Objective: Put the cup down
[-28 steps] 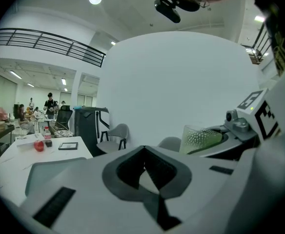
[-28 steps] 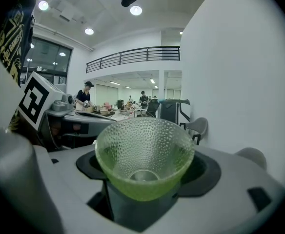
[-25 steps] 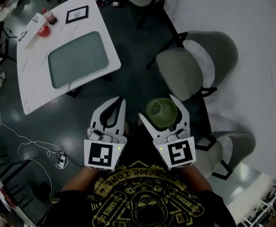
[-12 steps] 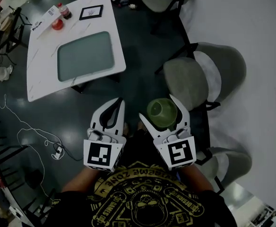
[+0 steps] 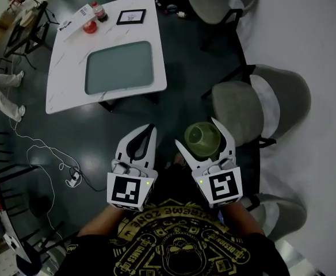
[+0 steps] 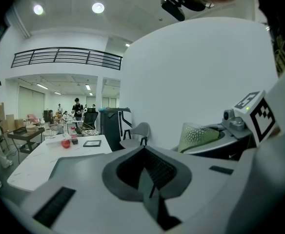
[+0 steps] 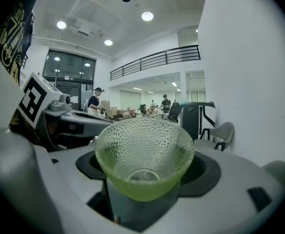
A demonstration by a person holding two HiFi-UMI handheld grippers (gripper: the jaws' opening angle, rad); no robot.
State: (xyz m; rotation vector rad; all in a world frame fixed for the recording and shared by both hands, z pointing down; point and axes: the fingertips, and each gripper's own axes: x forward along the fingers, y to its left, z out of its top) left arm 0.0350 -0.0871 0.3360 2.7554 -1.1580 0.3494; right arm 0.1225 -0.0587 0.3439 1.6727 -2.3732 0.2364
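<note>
A green dimpled glass cup [image 5: 202, 139] sits upright between the jaws of my right gripper [image 5: 199, 135], which is shut on it and held in the air close to the person's chest. In the right gripper view the cup [image 7: 143, 155] fills the middle, mouth facing the camera, empty. My left gripper [image 5: 149, 130] hangs beside it on the left, shut with nothing in it; its pads [image 6: 154, 172] meet. From the left gripper view the cup [image 6: 196, 135] shows at the right. A white table [image 5: 64, 91] lies ahead at the upper left, well beyond both grippers.
On the table lie a grey-green tray [image 5: 121, 68], a red bottle [image 5: 90, 26] and a framed card [image 5: 130, 17]. Grey chairs [image 5: 237, 111] stand at the right and one chair [image 5: 214, 4] at the top. A white cable [image 5: 47, 160] trails on the dark floor at the left.
The table and chairs have slid rightward and down in the head view, so more of the table shows. Both grippers keep their pose, the cup still held.
</note>
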